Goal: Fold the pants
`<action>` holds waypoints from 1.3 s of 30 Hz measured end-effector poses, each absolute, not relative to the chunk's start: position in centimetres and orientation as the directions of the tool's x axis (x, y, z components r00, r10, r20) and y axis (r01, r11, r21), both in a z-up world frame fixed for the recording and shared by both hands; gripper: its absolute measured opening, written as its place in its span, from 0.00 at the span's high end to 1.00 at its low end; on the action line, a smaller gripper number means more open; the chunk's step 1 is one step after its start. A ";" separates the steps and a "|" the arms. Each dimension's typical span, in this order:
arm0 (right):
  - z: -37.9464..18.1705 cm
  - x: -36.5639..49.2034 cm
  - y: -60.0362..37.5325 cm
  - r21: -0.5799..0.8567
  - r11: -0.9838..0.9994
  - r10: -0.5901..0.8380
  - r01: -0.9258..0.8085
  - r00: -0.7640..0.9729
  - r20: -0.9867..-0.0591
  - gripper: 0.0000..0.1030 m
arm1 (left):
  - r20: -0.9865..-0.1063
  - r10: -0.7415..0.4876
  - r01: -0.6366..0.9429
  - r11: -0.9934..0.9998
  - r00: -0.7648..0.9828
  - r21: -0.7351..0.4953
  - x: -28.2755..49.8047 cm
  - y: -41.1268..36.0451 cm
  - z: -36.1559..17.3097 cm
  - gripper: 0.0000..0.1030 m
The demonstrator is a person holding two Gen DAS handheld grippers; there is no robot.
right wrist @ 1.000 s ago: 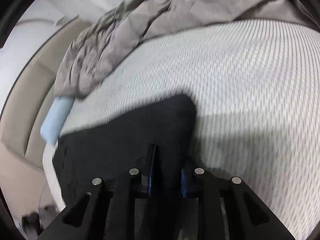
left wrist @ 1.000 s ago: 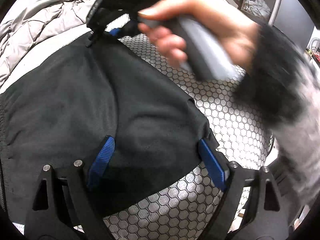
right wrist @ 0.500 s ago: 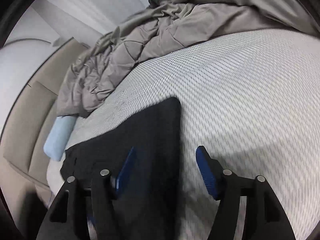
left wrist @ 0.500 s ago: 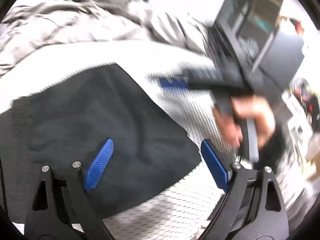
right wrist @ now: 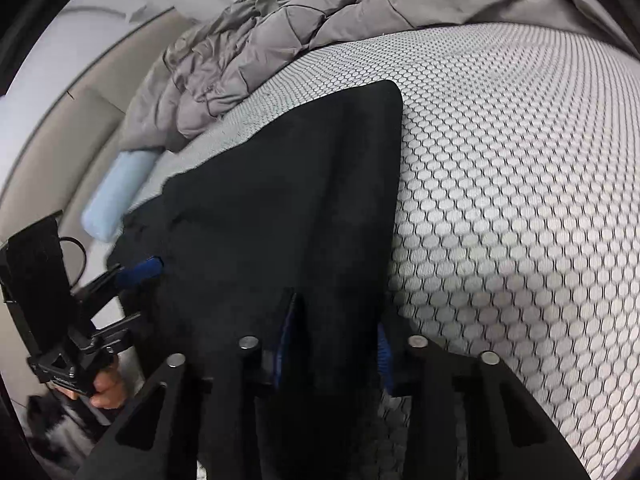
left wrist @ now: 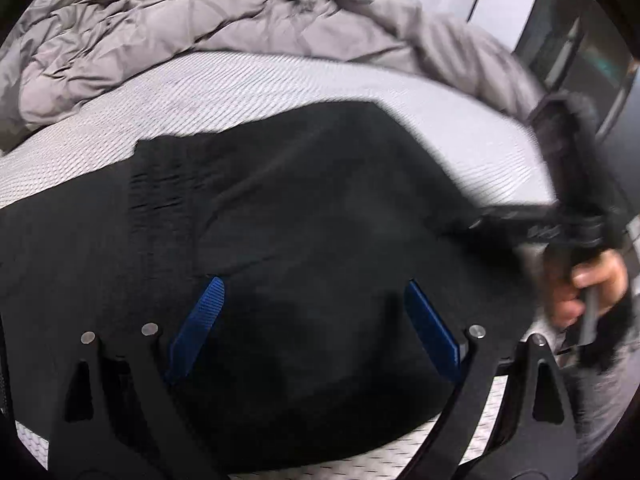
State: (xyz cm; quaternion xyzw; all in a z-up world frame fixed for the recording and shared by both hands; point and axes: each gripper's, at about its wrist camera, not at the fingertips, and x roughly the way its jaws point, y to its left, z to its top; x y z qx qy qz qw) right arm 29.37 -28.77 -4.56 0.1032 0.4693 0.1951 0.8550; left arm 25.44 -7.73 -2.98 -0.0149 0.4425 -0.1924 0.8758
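Black pants [left wrist: 320,220] lie folded flat on a grey honeycomb-patterned mattress [right wrist: 500,200]. My left gripper [left wrist: 312,328] is open just above the near part of the pants, its blue pads spread wide with nothing between them. My right gripper [right wrist: 332,344] has its blue pads on either side of the near edge of the pants [right wrist: 300,200], with a fold of black cloth between them. The right gripper also shows blurred at the right edge of the left wrist view [left wrist: 560,224]. The left gripper shows at the left of the right wrist view [right wrist: 136,272].
A crumpled grey quilt [left wrist: 180,32] is heaped along the far side of the bed and also shows in the right wrist view [right wrist: 280,40]. A light blue roll [right wrist: 116,196] lies by the beige headboard [right wrist: 48,152]. Dark furniture [left wrist: 580,52] stands at far right.
The right gripper was shut on the cloth, opened, swung to the pants' near edge and has narrowed around it. The left gripper stayed open and moved over the middle of the pants.
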 end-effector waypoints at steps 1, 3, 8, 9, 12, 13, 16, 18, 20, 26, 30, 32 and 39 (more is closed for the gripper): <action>-4.4 29.5 -28.7 0.358 0.903 0.429 -0.235 0.492 -0.758 0.78 | -0.773 -0.356 0.345 0.919 0.525 -0.189 25.4 -7.6 -3.3 0.12; -3.6 29.7 -28.5 0.352 0.904 0.427 -0.242 0.509 -0.748 0.80 | -0.774 -0.342 0.377 0.915 0.532 -0.145 25.0 -7.7 -3.7 0.12; -2.2 27.6 -27.9 0.175 0.958 0.276 -0.226 0.575 -0.770 0.67 | -0.747 -0.331 0.395 0.913 0.576 -0.101 22.9 -6.8 -2.8 0.12; -1.4 26.4 -27.9 0.138 0.966 0.245 -0.217 0.611 -0.753 0.67 | -0.738 -0.332 0.397 0.913 0.587 -0.096 22.4 -6.6 -2.4 0.12; 0.8 23.3 -27.2 0.047 0.972 0.199 -0.232 0.697 -0.689 0.66 | -0.687 -0.372 0.428 0.899 0.624 -0.098 20.9 -6.8 -0.9 0.12; 1.2 22.5 -26.1 0.034 0.964 0.218 -0.264 0.708 -0.672 0.62 | -0.679 -0.387 0.442 0.891 0.624 -0.101 20.9 -7.1 -0.8 0.12; -0.1 22.0 -22.6 0.043 0.929 0.296 -0.367 0.668 -0.683 0.58 | -0.712 -0.393 0.481 0.872 0.582 -0.089 21.6 -8.9 -1.7 0.25; -2.8 22.8 -19.5 -0.004 0.904 0.280 -0.427 0.599 -0.750 0.58 | -0.763 -0.335 0.479 0.877 0.553 -0.038 22.6 -9.9 -3.2 0.32; -5.4 23.3 -17.6 -0.117 0.886 0.189 -0.449 0.579 -0.793 0.58 | -0.783 -0.276 0.465 0.885 0.558 0.020 22.9 -9.9 -4.2 0.36; -4.8 22.4 -21.9 -0.235 0.905 0.045 -0.354 0.630 -0.775 0.58 | -0.791 -0.316 0.475 0.879 0.523 -0.037 22.0 -6.3 -4.5 0.37; -3.9 22.4 -25.8 -0.128 0.954 0.069 -0.272 0.614 -0.786 0.55 | -0.776 -0.336 0.450 0.890 0.534 -0.075 21.9 -5.5 -3.5 0.41; -2.5 22.2 -25.5 -0.100 0.960 0.102 -0.261 0.661 -0.744 0.55 | -0.745 -0.391 0.434 0.888 0.541 -0.151 22.2 -4.8 -2.3 0.41; -2.5 24.5 -19.0 -0.026 0.917 0.242 -0.398 0.606 -0.757 0.55 | -0.754 -0.365 0.393 0.907 0.546 -0.154 26.3 -6.8 -2.0 0.41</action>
